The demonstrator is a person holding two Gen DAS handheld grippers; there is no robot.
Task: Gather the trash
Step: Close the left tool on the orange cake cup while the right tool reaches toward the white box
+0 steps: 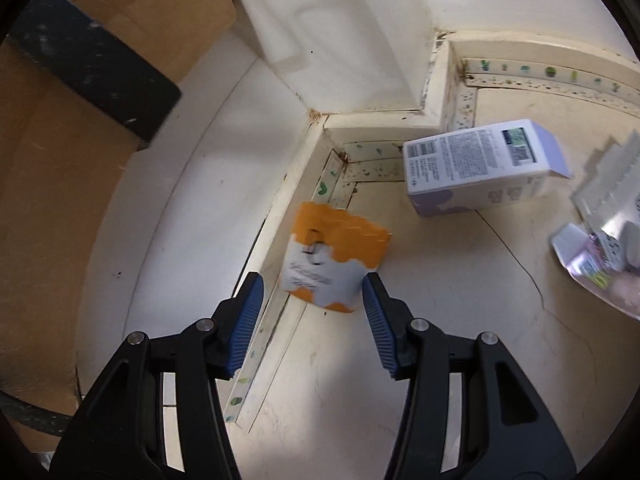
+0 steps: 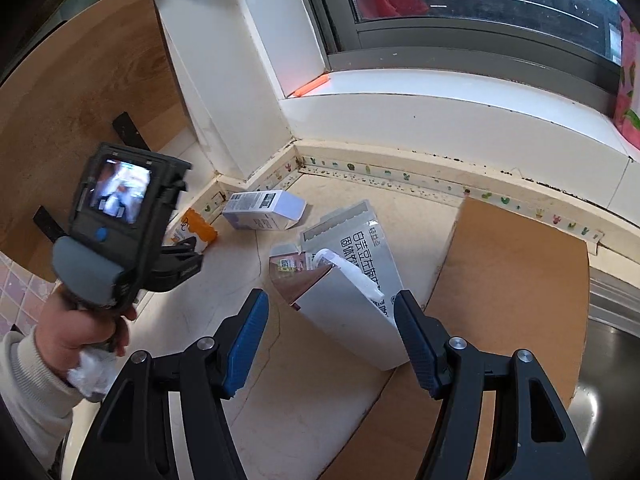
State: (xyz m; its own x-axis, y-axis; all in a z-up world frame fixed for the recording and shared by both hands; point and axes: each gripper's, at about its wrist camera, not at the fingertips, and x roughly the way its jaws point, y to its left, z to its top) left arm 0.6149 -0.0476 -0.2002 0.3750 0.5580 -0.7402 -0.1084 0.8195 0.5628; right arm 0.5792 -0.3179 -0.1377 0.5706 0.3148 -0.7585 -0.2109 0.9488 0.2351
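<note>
A small orange and white box [image 1: 334, 256] stands tilted against the counter's back corner. My left gripper [image 1: 314, 284] is open, its blue pads straddling the box's lower end without clearly pressing on it. A white and lilac box [image 1: 476, 168] lies behind it on its side. In the right wrist view my right gripper [image 2: 332, 300] is open over a torn-open white and silver carton [image 2: 352, 308] that lies between its fingers; the right pad [image 2: 412, 332] is close to the carton's edge and the left pad is apart from it. A person's hand [image 2: 80, 332] holds the left gripper's handle together with crumpled white wrapping [image 2: 88, 372].
The trash lies on a beige countertop [image 1: 440, 340] hemmed by a white wall corner and a taped backsplash strip [image 2: 400, 178]. A brown board [image 2: 520, 280] lies to the right, with a steel sink [image 2: 612, 344] beyond it. A wooden panel [image 2: 80, 100] stands at the left, below a window sill [image 2: 440, 92].
</note>
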